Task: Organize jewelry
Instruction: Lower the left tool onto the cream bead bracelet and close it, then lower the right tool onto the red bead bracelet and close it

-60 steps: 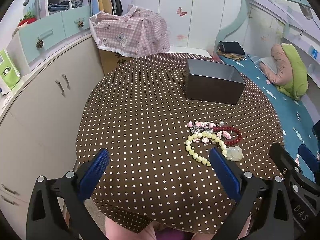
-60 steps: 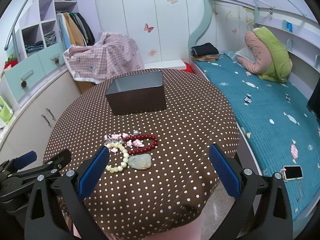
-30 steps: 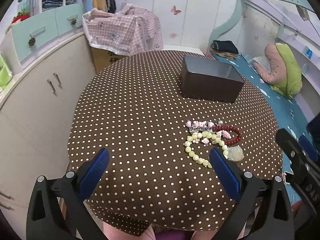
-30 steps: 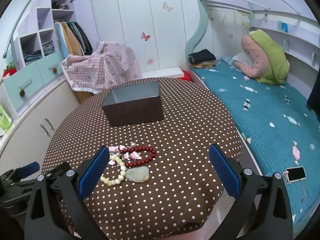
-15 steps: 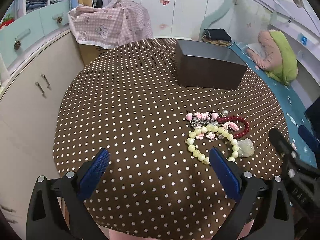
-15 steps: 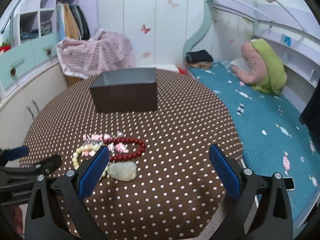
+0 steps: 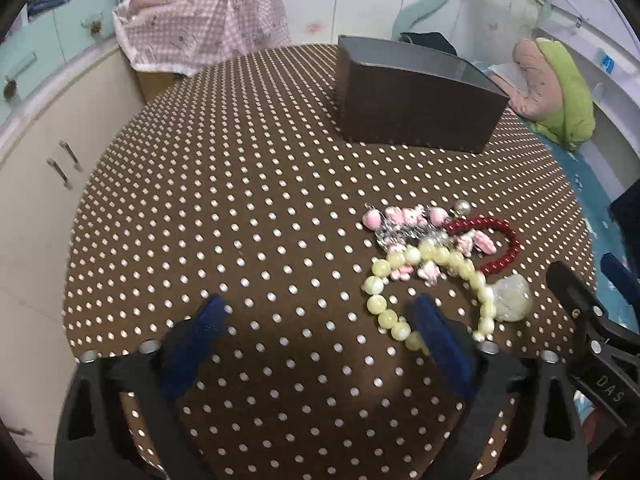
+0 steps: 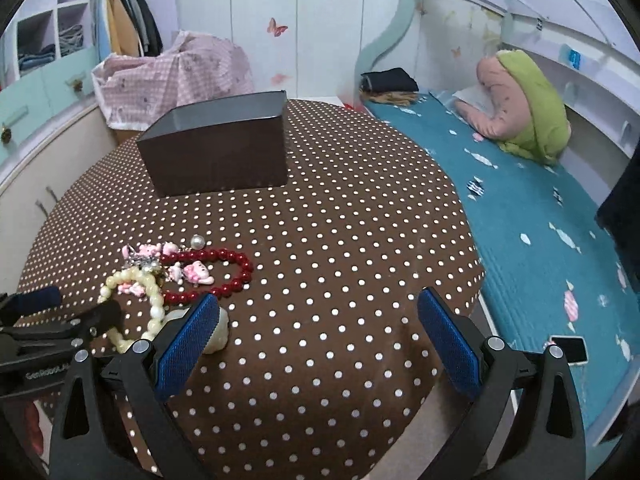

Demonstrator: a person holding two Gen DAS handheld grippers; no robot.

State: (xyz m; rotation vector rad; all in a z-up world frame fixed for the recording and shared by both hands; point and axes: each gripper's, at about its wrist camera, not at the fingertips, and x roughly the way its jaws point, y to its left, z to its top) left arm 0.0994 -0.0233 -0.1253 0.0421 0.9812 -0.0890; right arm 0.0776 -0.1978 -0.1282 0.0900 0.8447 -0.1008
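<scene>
Both grippers were spread wide and held nothing: the left gripper [image 7: 320, 340] hovered with its right pad at the pale green bead bracelet [image 7: 432, 276], the right gripper [image 8: 320, 340] with its left pad over the pale stone pendant [image 8: 218, 334]. Just ahead lay the red bead bracelet [image 8: 224, 272] and pink charms [image 8: 154, 252], tangled together. Farther ahead, the dark box [image 8: 224, 148] showed nothing inside, so sorting seemed unstarted; the overlapping strands could snag
</scene>
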